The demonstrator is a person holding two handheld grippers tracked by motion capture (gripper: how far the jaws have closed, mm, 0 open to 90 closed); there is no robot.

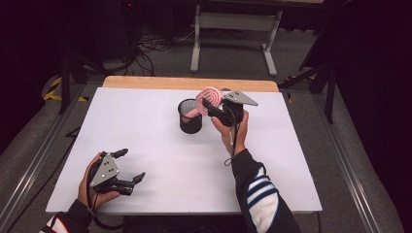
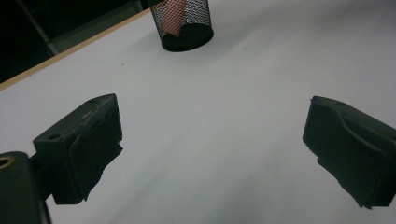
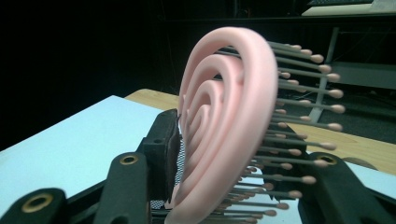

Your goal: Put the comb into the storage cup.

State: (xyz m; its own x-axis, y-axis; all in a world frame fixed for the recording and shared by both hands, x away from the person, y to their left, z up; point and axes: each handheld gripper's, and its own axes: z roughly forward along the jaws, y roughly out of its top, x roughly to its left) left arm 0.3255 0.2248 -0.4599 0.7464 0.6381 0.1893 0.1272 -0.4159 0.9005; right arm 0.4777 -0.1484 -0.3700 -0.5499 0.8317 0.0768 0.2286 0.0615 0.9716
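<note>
From the high view: my right gripper [image 1: 212, 108] has the pink brush [image 1: 210, 97] by its head, tilted, with the handle end dipping into the black mesh cup [image 1: 190, 116] mid-table. So I'd say we're at the drop-in step: the brush is partly in the cup but not let go. The next move, I reckon, calls for easing it lower so the handle sits against the cup wall, then opening the jaws without tipping the cup, since it looks light. My left gripper [image 1: 128, 166] sits idle near the front left corner of the white table [image 1: 145, 145], well apart from the cup.

Left gripper view: jaws spread wide, nothing between them, just bare matte tabletop. The cup [image 2: 183, 23] is up at the top, wire mesh with a solid base, and there's pink showing through the mesh.

Right gripper view: the brush [image 3: 224, 121] is right up close. The head is made of smooth nested pink loops, rubbery or plastic looking, with thin grey bristles with little rounded pink tips sticking out to the right. The black jaws sit narrow on either side of the head, clamped on it as far as I can tell. A bit of mesh peeks out below.
</note>
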